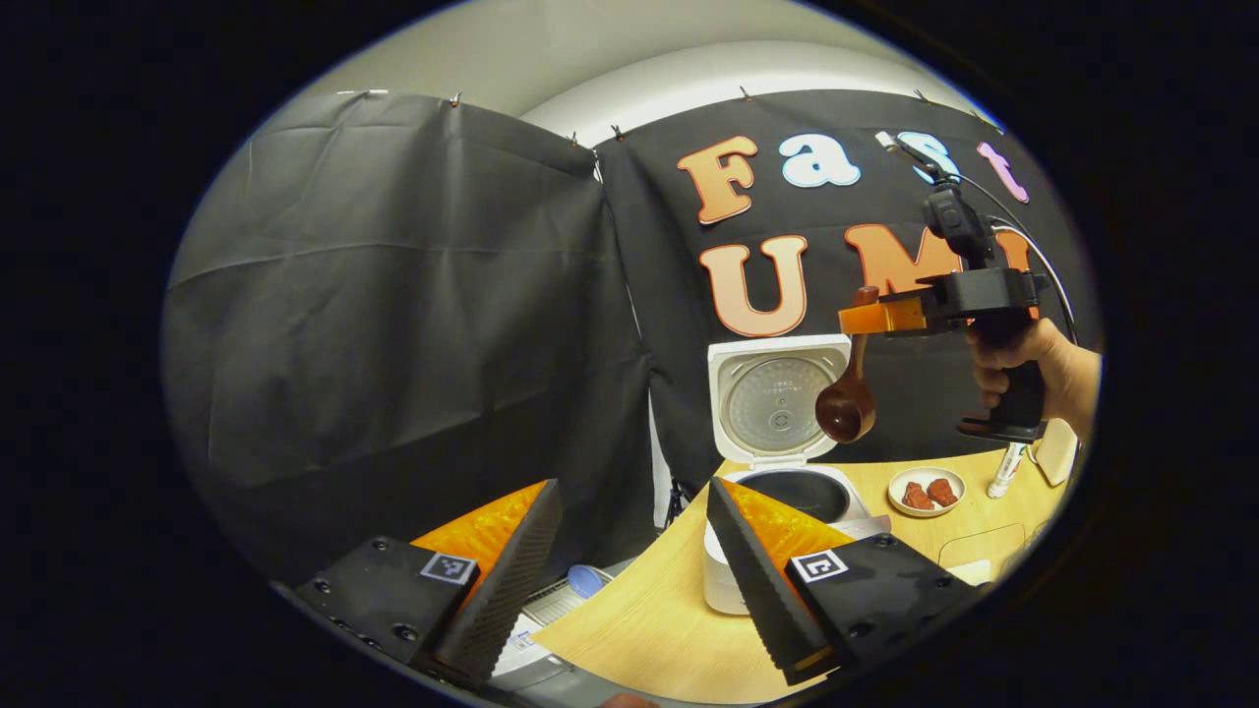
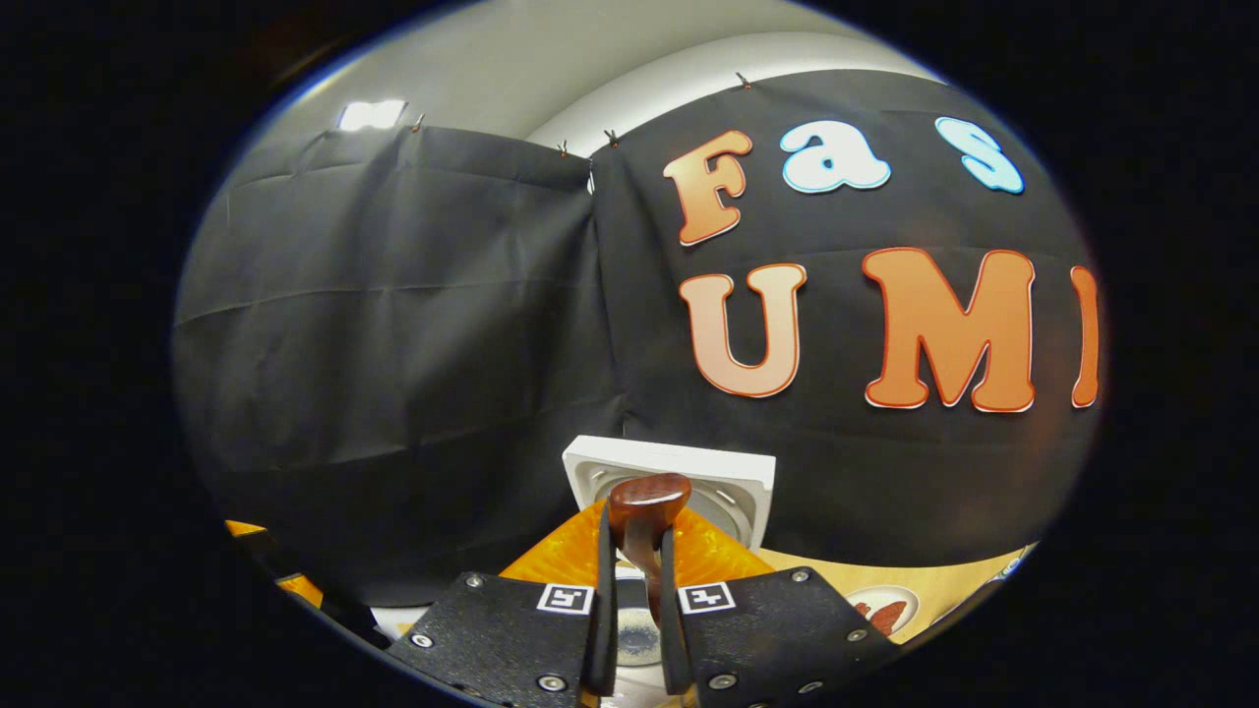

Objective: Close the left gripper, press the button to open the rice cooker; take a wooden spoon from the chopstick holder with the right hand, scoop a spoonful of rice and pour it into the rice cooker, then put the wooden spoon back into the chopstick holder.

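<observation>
The white rice cooker (image 1: 733, 580) stands open on the wooden table, its lid (image 1: 777, 398) upright and the dark inner pot (image 1: 802, 492) showing. In the left gripper view my left gripper (image 1: 631, 487) is open and holds nothing, low and just in front of the cooker. Held by a hand (image 1: 1028, 359), my right gripper (image 1: 885, 317) hovers above the cooker, shut on the handle of the dark wooden spoon (image 1: 846, 408). The spoon's bowl hangs down in front of the lid, above the pot. In the right gripper view the spoon handle (image 2: 644, 501) sticks up between the right gripper's (image 2: 637, 551) closed fingers. Whether the spoon holds anything cannot be told.
A small plate with red-brown pieces (image 1: 926, 492) lies right of the cooker, with a white tube (image 1: 1006, 470) and a pale object (image 1: 1057, 450) beyond it. Bare wooden table (image 1: 649, 629) lies in front of the cooker. A grey box (image 1: 551, 610) sits off the table's left edge.
</observation>
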Demonstrator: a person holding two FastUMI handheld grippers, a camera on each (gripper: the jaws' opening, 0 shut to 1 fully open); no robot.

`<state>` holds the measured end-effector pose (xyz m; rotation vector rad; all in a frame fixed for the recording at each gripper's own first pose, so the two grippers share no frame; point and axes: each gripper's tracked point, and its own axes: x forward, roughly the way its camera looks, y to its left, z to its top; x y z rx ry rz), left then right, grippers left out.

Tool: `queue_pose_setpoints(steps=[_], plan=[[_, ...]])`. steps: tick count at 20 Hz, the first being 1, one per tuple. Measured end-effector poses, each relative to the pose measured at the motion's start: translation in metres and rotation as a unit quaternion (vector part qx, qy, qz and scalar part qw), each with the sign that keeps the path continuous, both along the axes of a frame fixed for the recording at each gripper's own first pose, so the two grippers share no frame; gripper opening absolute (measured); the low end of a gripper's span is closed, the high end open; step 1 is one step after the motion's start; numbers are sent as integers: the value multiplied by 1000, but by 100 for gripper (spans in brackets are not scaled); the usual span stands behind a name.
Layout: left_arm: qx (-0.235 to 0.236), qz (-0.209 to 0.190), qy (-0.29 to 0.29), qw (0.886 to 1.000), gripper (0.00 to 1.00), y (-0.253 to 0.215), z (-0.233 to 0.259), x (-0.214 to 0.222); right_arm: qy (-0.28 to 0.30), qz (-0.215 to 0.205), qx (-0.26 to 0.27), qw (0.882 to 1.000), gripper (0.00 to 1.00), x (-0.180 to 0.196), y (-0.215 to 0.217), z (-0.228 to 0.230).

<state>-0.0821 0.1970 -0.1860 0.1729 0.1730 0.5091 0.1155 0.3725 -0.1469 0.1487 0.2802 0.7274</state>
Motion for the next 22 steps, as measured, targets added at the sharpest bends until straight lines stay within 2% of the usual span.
queue_pose_setpoints(steps=[1, 5, 6, 8, 11, 17, 22], plan=[[1, -5, 0, 1000, 97, -5, 0, 3, 0, -6, 2, 1000, 18, -2, -12, 2], [6, -24, 8, 1000, 97, -24, -1, 13, 12, -37, 12, 999, 18, -9, -64, 0], [3, -30, 9, 1000, 100, -28, -1, 16, 21, -49, 11, 999, 18, -10, -80, -6], [3, -39, 13, 999, 97, -38, -2, 22, 38, -78, 8, 996, 17, -12, -116, -19], [1, -59, 15, 998, 100, -54, -4, 30, 62, -123, 13, 990, 17, -15, -168, -32], [-2, -107, 28, 994, 100, -96, -10, 56, 96, -219, 26, 971, 17, -25, -273, -62], [-2, -136, 28, 990, 100, -129, -8, 72, 126, -290, 27, 948, 17, -56, -353, -77]])
